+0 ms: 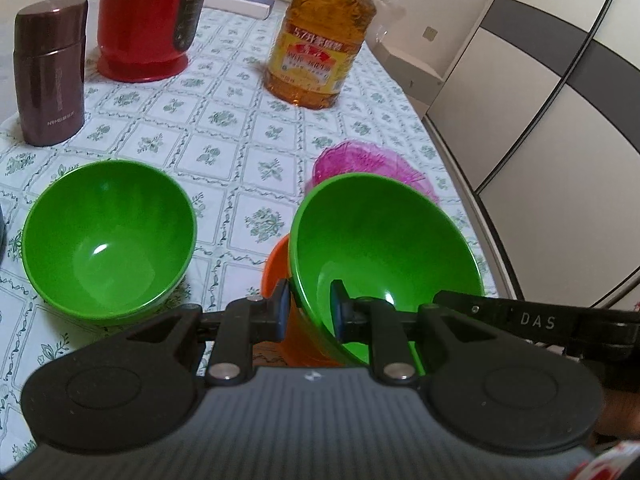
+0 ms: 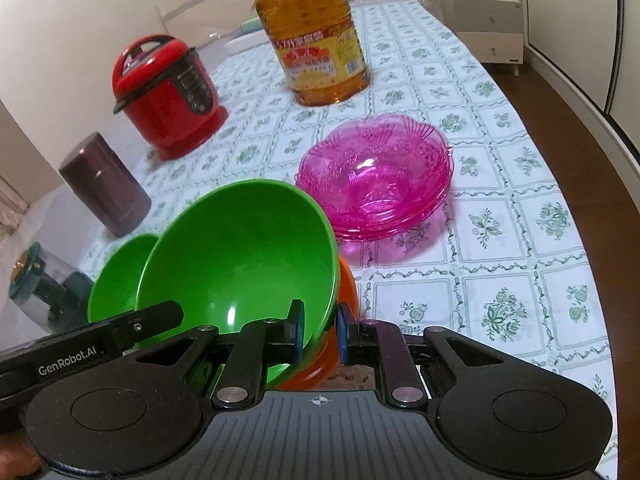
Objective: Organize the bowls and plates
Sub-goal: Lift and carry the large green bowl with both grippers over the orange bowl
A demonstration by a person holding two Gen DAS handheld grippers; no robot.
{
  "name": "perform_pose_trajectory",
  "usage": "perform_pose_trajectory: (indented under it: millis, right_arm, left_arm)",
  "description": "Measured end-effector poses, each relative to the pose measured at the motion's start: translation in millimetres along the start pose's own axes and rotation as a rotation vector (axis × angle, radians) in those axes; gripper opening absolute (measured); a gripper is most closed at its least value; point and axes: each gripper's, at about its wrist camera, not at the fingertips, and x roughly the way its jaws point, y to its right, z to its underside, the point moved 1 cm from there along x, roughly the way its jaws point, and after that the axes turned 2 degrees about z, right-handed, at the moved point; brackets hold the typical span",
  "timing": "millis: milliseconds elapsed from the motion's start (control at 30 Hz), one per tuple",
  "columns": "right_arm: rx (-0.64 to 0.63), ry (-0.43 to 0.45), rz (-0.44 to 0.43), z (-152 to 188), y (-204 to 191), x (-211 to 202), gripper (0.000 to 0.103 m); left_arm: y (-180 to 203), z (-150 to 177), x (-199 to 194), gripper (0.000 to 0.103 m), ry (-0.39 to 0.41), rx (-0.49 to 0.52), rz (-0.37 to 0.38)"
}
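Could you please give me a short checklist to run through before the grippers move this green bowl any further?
1. Left gripper shut on the held green bowl rim: ok.
2. Right gripper shut on the opposite rim: ok.
3. Held green bowl level: not ok, it is tilted.
4. Orange bowl underneath gripped too: cannot tell.
5. Second green bowl upright and empty: ok.
6. Pink bowl stack upright on the table: ok.
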Motion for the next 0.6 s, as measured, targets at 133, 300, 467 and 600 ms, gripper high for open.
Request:
perform_pose_trajectory:
  millis: [133, 300, 467, 600]
  right_arm:
    - [-0.014, -0.016, 0.013, 1.7, 0.0, 10.4, 0.016]
    - [-0.03, -0.025, 0.031, 3.8, -0.7, 16.9, 0.016]
    - [-0.048, -0.025, 0.048, 5.6, -3.8, 21.0, 0.016]
    - [-0.06, -0.027, 0.057, 7.1, -5.6, 23.9, 0.016]
  left_arm:
    - [-4.2, 1.1, 6.0, 0.018, -0.013, 0.0, -0.005]
    - [-5.4, 2.7, 13.1, 0.018, -0.023, 0.009, -0.011]
    - [-6.1, 4.7, 16.7, 0.018, -0.026, 0.015, -0.02]
    - [-7.0, 6.9, 19.1, 0.018, -0.031, 0.018, -0.028]
